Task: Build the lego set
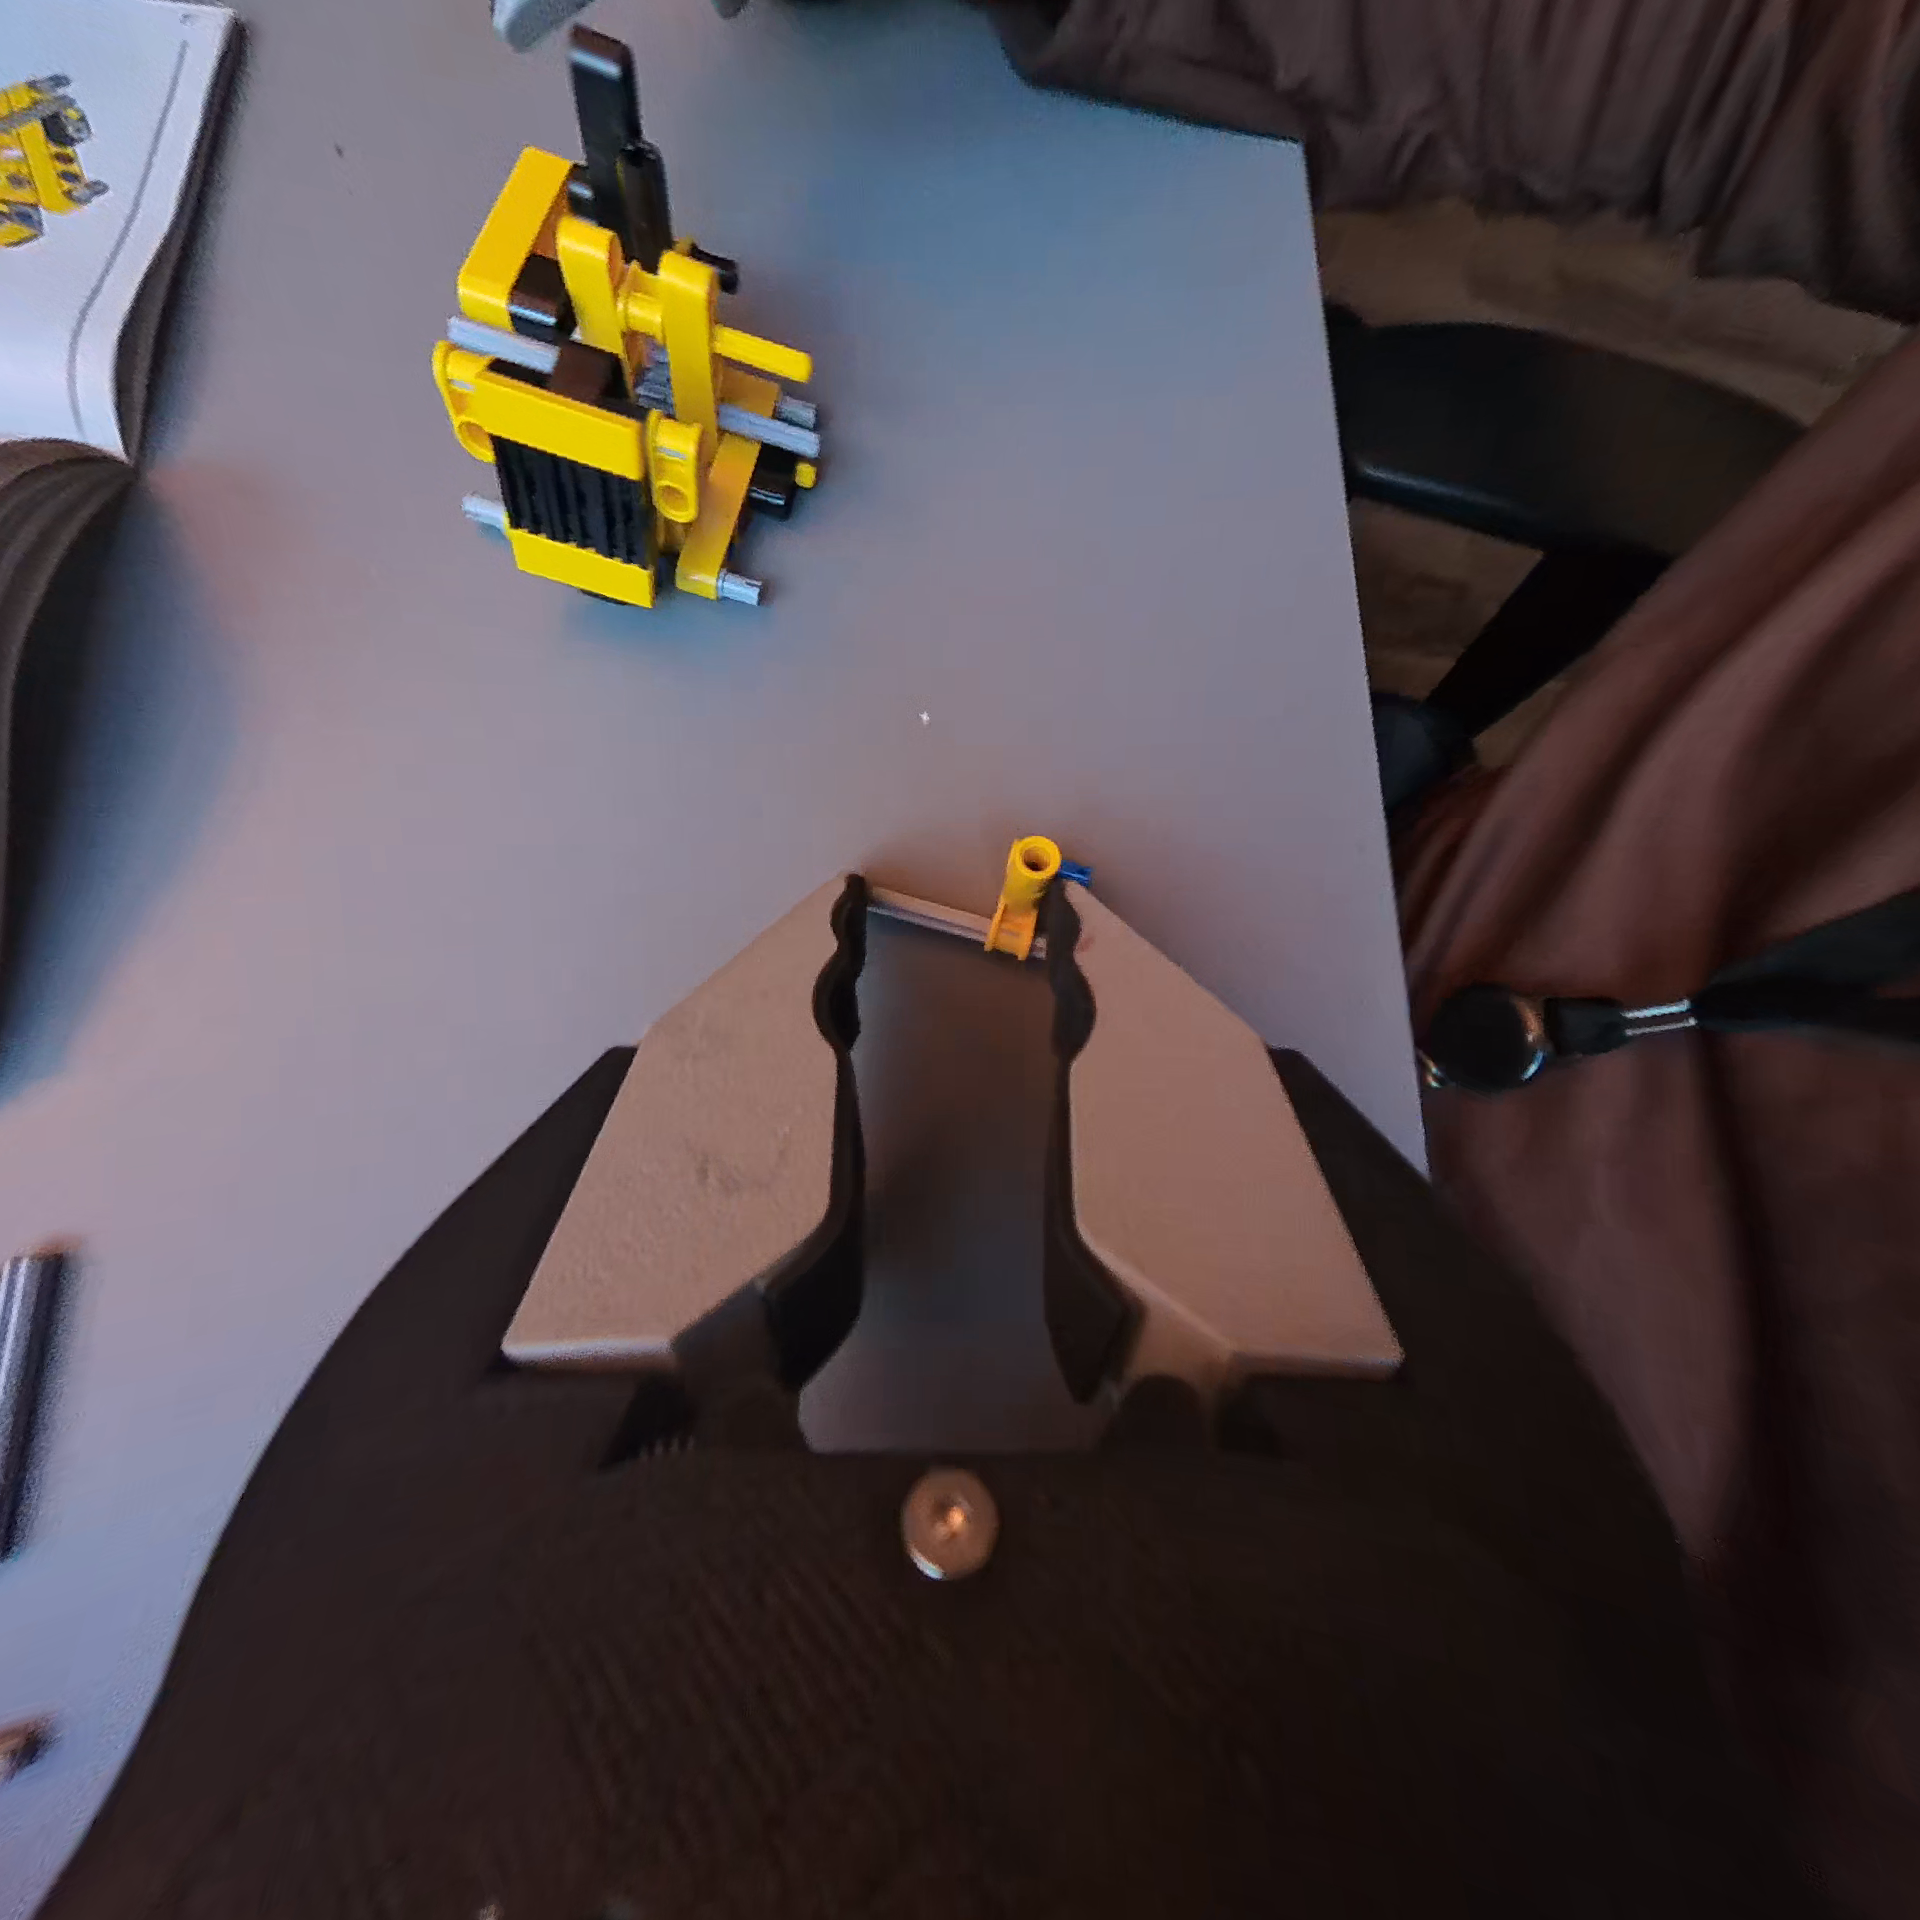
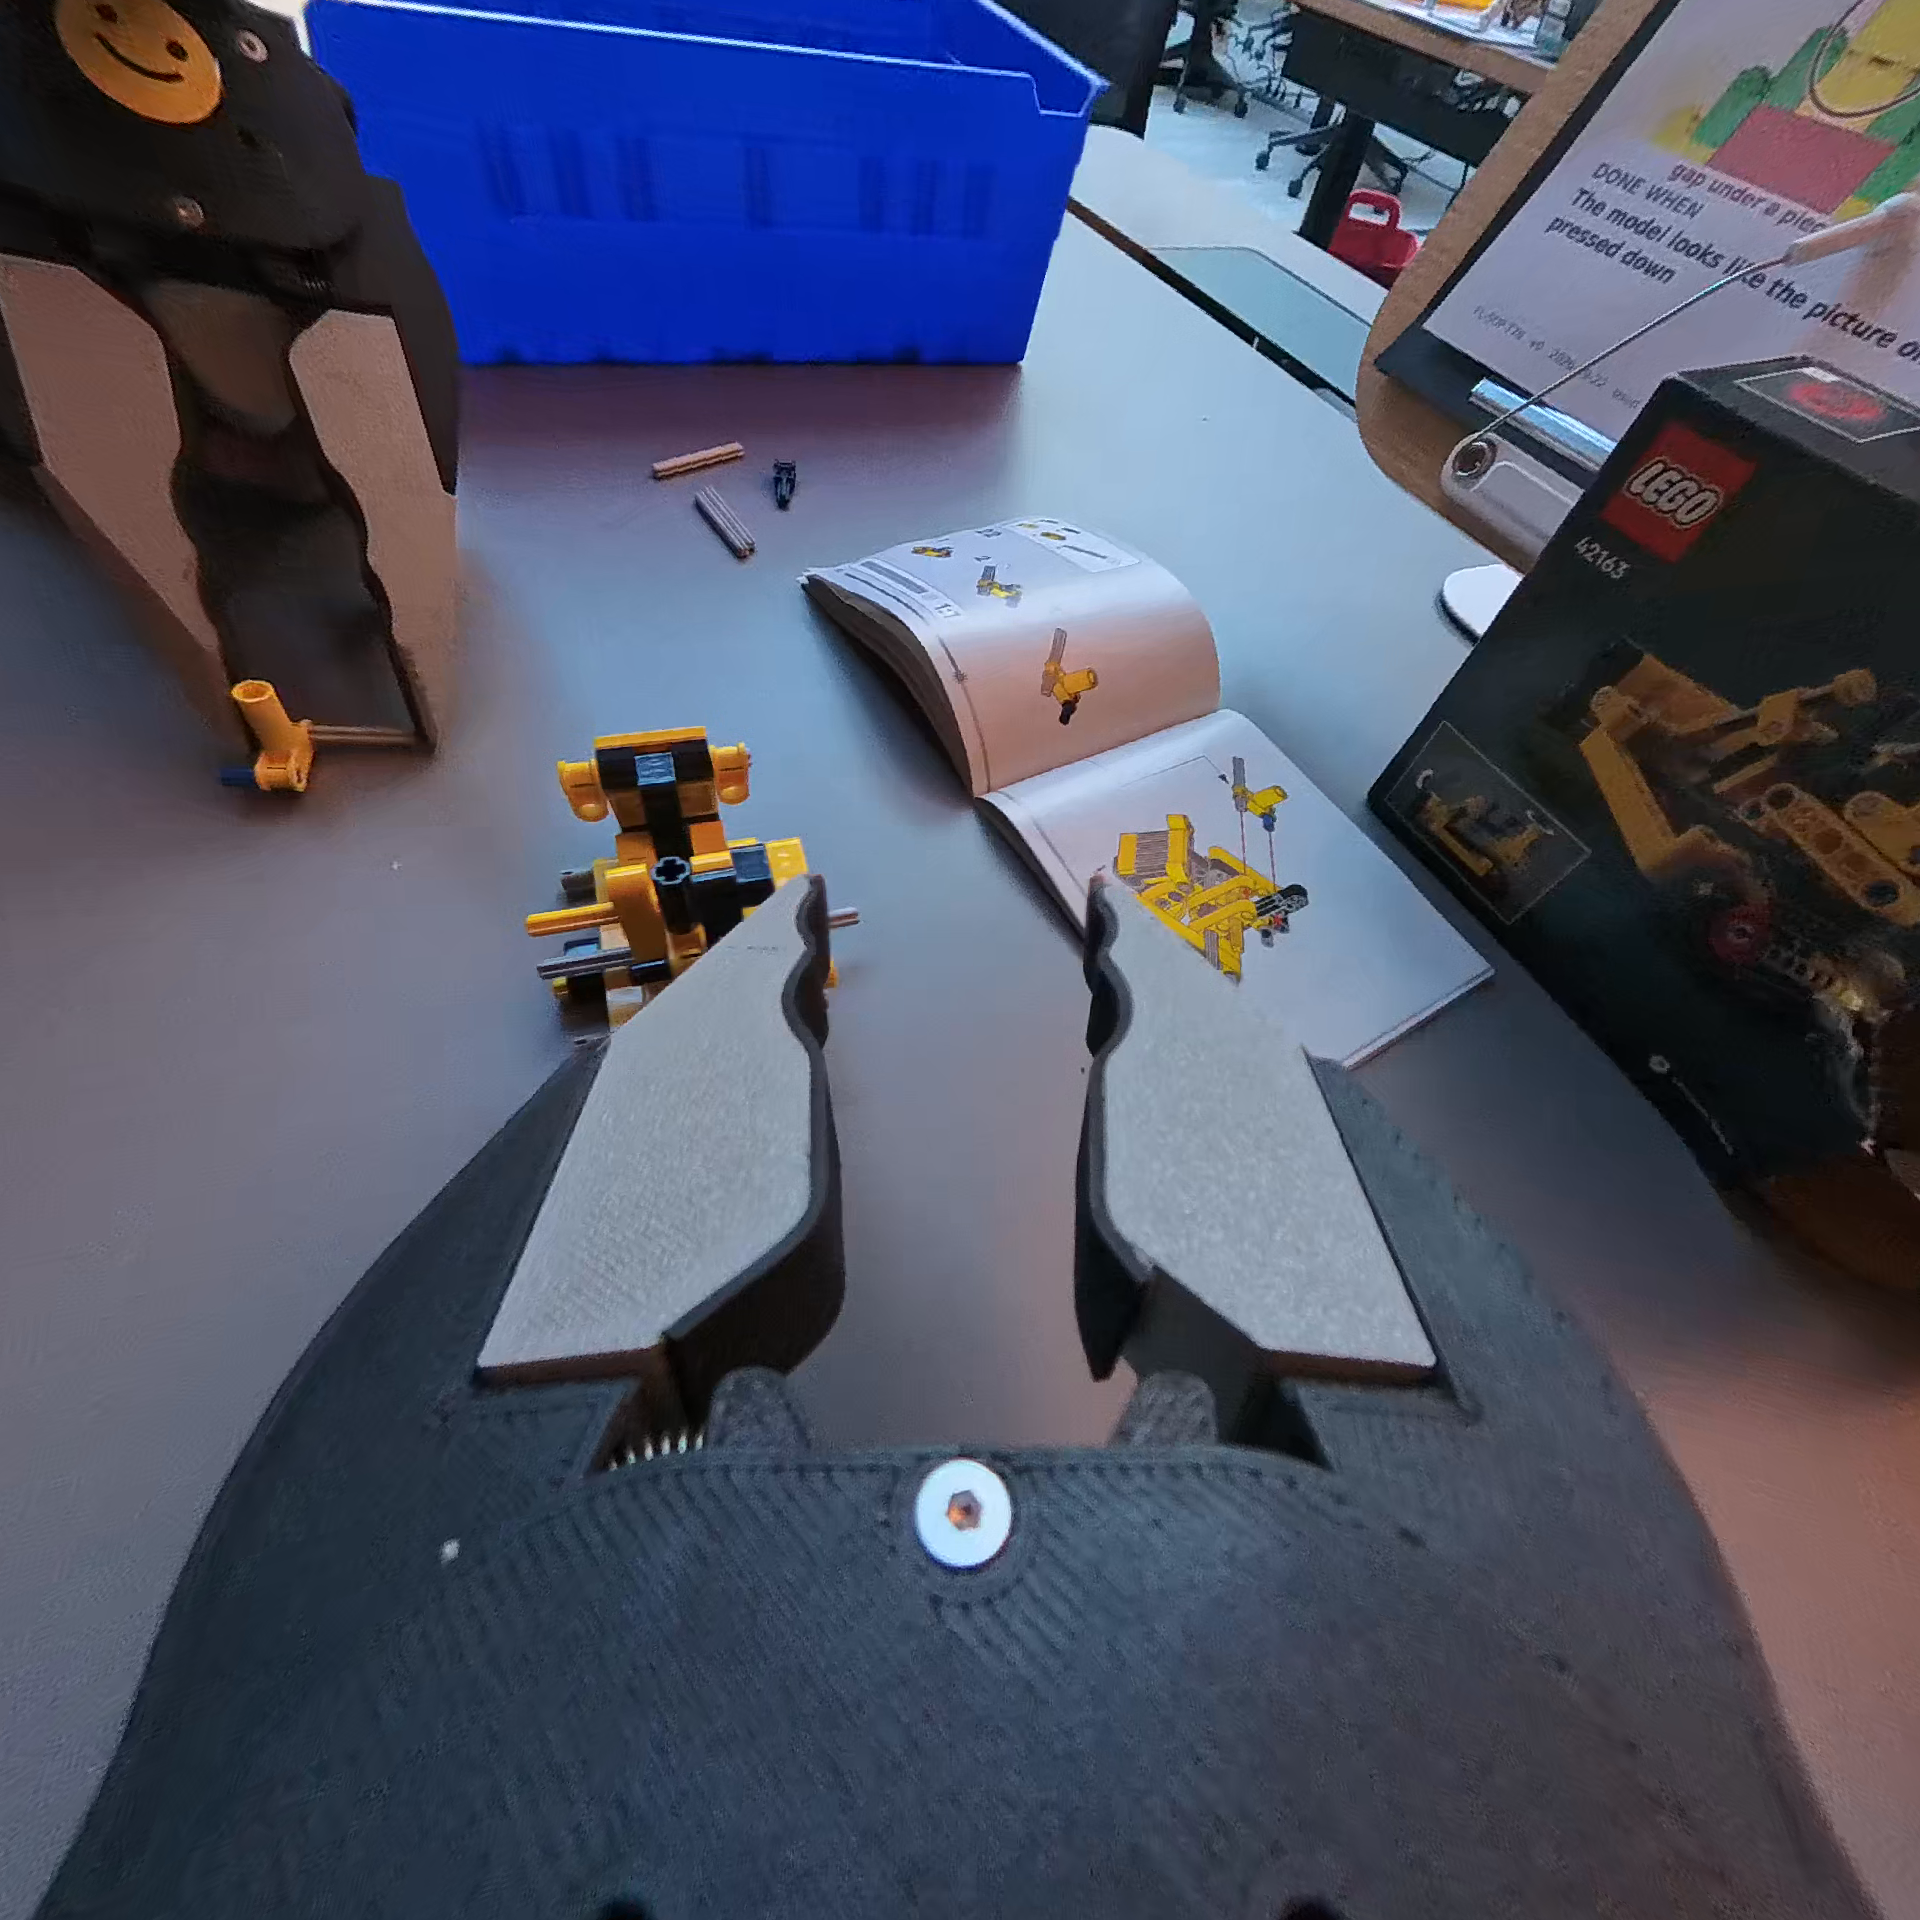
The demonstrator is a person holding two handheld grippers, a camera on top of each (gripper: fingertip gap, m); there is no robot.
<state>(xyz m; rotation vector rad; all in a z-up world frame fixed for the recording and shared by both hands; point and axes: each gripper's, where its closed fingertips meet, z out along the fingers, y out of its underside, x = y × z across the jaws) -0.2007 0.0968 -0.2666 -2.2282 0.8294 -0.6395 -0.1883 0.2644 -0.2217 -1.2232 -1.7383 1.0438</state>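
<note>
Left gripper point(image 1: 951, 914) pinches a thin grey axle with yellow connector point(image 1: 1023, 899) near the grey table's edge point(image 1: 1340, 623) — right gripper point(image 2: 951, 940) gapes empty (bare tabletop between), beside the yellow-black partial model point(image 2: 665, 873).

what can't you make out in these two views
- Inside of the blue bin: right wrist view, hidden by its own front wall.
- Near side of the yellow model: right wrist view, covered by the right claw.
- Instruction booklet: left wrist view, cut off by the left edge.
- Grey rod: left wrist view, blurred, cut by the edge.
- Small black pin: right wrist view, too small.
</note>
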